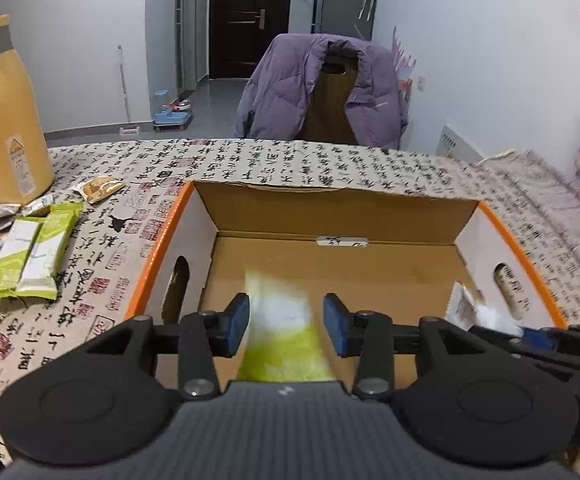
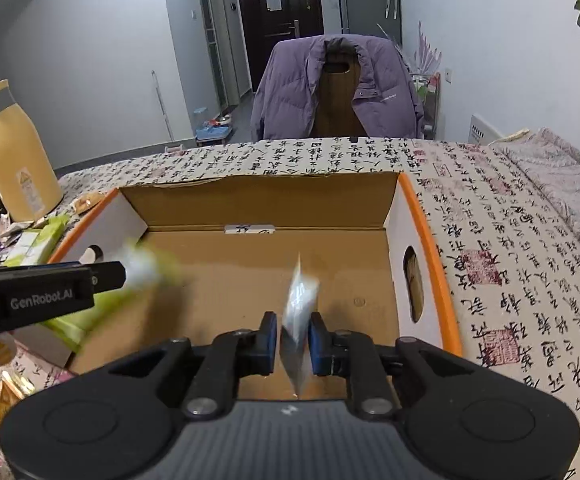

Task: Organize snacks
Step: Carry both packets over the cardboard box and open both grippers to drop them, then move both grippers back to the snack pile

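Left gripper [image 1: 286,326] sits nearest the lens, over the near wall of the box [image 1: 158,236]. Blue pads [image 1: 237,326] stand spread; a blurred green packet [image 1: 284,336] lies between them, touching neither by the look of it. Cannot tell whether it is falling or resting on the box floor.

Right gripper [image 2: 293,344] also over the box [image 2: 429,240], at its 6 o'clock rim. Fingers pinch a silvery-white packet [image 2: 298,320] held on edge, upright, tip toward 12 o'clock. From the left wrist this gripper [image 1: 529,334] shows at 3 o'clock, just inside the right wall.

From the right wrist, the left gripper [image 2: 126,274] enters at 9 o'clock, the green packet [image 2: 146,270] a smear at its tip.

More snacks outside the box at 9 o'clock: two green packets [image 1: 30,256] flat on the printed cloth [image 1: 90,280], a tan one [image 1: 100,189] beyond at 10 o'clock, near a yellow flask [image 1: 4,120]. Chair with purple jacket [image 1: 321,92] at 12 o'clock, past the table edge.
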